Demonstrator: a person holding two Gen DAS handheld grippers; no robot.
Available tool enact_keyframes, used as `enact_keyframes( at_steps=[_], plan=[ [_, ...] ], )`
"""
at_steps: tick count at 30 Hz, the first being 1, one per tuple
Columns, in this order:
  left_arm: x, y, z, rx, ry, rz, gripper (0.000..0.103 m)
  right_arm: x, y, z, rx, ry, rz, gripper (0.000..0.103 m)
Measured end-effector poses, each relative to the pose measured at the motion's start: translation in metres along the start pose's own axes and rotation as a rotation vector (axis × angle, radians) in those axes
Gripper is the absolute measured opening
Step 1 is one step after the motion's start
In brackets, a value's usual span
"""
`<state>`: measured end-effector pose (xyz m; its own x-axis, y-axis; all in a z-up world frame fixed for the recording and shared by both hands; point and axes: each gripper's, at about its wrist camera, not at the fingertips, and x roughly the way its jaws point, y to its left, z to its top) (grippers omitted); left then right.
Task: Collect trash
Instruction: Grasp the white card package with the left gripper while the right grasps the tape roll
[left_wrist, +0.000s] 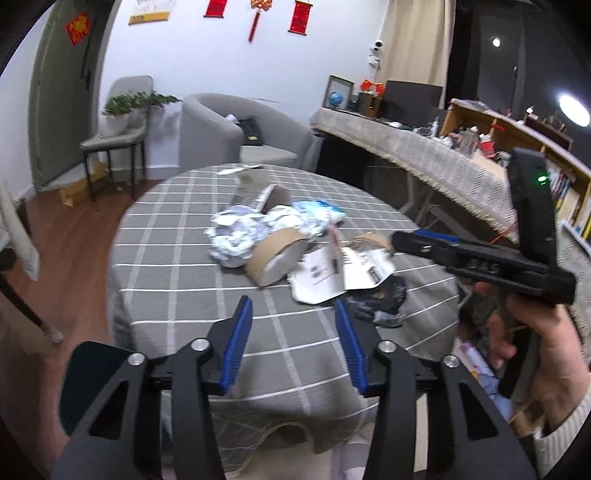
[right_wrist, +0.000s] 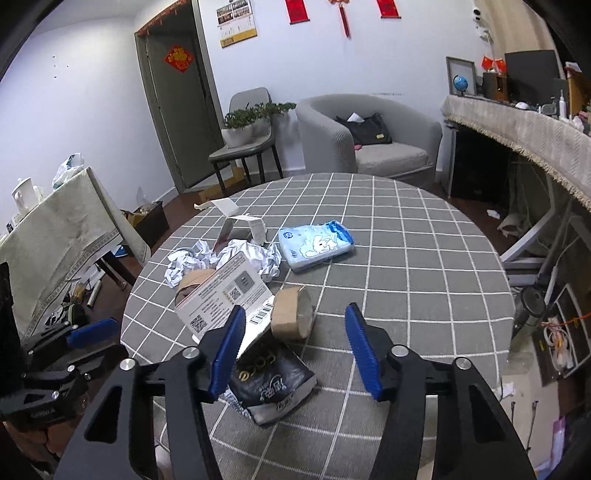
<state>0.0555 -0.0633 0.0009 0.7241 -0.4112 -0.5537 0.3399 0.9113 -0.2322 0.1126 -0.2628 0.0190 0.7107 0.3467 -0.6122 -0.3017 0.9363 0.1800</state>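
My left gripper (left_wrist: 293, 314) hangs over the near edge of the round table (right_wrist: 424, 258), jaws apart, nothing in them. Right gripper (right_wrist: 295, 325) likewise wide, empty. Trash heaped mid-table: crumpled paper (right_wrist: 192, 260), tape roll (right_wrist: 293, 314) just beside the white carton (right_wrist: 225, 299), black pouch (right_wrist: 273, 380) nearest me, tissue pack (right_wrist: 316, 245) behind the roll.

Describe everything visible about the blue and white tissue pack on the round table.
The tissue pack is a soft plastic packet, light blue and white, printed with a white cartoon animal and a darker blue band at one end. It lies flat on the grey checked tablecloth, beyond the brown tape roll and to the right of the crumpled white paper, seemingly just clear of it. It looks sealed and slightly puffy. Neither gripper touches it.
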Motion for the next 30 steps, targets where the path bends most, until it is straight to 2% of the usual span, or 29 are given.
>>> enact_keyframes(
  at_steps=[5,10,16,20,22,26,30],
  plan=[
    [0.016,-0.011,0.005,-0.007,0.023,-0.071,0.038,0.009,-0.001,0.008,-0.009,0.028,0.023,0.050],
    [0.031,-0.021,0.010,-0.003,0.043,-0.117,0.036,0.018,-0.002,0.016,-0.019,0.059,0.032,0.047],
    [0.046,-0.020,0.017,-0.045,0.065,-0.153,0.033,0.030,-0.001,0.021,-0.029,0.113,0.059,0.046],
    [0.055,-0.018,0.020,-0.063,0.082,-0.162,0.024,0.038,-0.001,0.022,-0.037,0.153,0.065,0.041],
    [0.060,-0.016,0.020,-0.071,0.089,-0.166,0.024,0.041,-0.001,0.022,-0.038,0.165,0.059,0.041],
    [0.067,-0.012,0.022,-0.095,0.103,-0.181,0.017,0.049,-0.004,0.021,-0.026,0.202,0.067,0.030],
    [0.071,-0.015,0.024,-0.088,0.108,-0.191,0.011,0.050,-0.004,0.024,-0.023,0.201,0.070,0.019]
  ],
)
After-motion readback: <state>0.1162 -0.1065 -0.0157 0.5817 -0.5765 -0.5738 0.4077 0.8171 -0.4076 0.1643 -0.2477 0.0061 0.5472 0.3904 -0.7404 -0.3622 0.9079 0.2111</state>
